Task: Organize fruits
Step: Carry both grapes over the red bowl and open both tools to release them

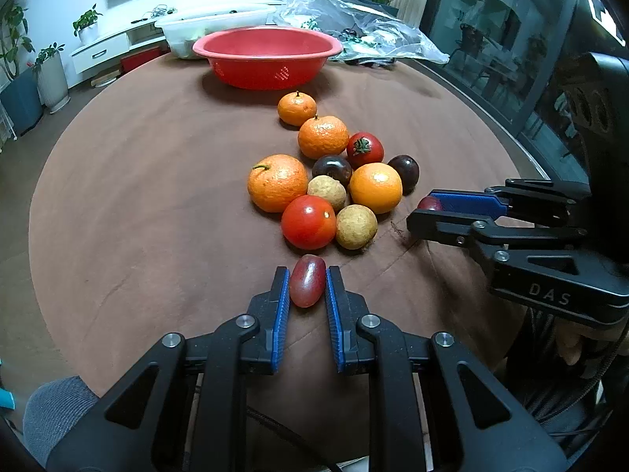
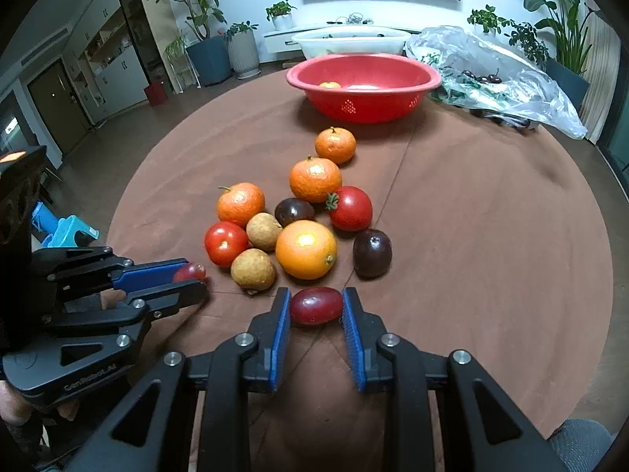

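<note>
My left gripper is shut on a red grape just above the brown tablecloth, at the near end of the fruit pile. My right gripper is shut on a second red grape, also at the pile's near edge. Each gripper shows from the side in the other's view: the right gripper and the left gripper, both still pinching their grapes. The pile holds mandarins, an orange, red tomatoes, dark plums and brown longans. A red bowl stands beyond.
The red bowl holds an orange fruit. Behind it are a white tub and a clear plastic bag with dark cherries at the back right. The round table's edge curves close on both sides. Potted plants stand on the floor.
</note>
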The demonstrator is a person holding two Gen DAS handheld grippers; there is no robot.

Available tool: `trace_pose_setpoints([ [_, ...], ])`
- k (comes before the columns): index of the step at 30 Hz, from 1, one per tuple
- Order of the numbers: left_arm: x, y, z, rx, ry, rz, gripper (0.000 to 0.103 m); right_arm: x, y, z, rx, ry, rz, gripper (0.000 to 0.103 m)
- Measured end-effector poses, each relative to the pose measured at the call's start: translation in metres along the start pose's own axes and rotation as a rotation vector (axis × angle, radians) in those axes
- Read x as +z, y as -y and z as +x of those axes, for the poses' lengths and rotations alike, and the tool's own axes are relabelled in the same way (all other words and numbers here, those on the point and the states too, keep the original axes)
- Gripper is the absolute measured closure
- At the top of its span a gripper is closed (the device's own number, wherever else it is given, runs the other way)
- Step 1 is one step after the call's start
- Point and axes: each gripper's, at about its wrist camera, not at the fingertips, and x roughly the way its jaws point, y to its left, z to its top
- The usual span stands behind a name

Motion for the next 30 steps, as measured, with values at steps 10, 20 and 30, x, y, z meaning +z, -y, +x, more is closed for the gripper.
trace_pose_setpoints([
  [10,0.009,-0.013,-0.016,0.0,0.038,-0.03,0.086,0.0,0.015,-0.01,0.024,0.011,0.055,0.074],
  [20,0.076,-0.046,-0.04,0.022,0.139,-0.03,0.086,0.042,0.071,-0.035,-0.014,0.091,0.149,0.074],
  [30,0.199,-0.047,-0.014,0.036,0.208,0.072,0.086,0.155,0.101,-0.04,0.061,0.195,0.167,0.074],
])
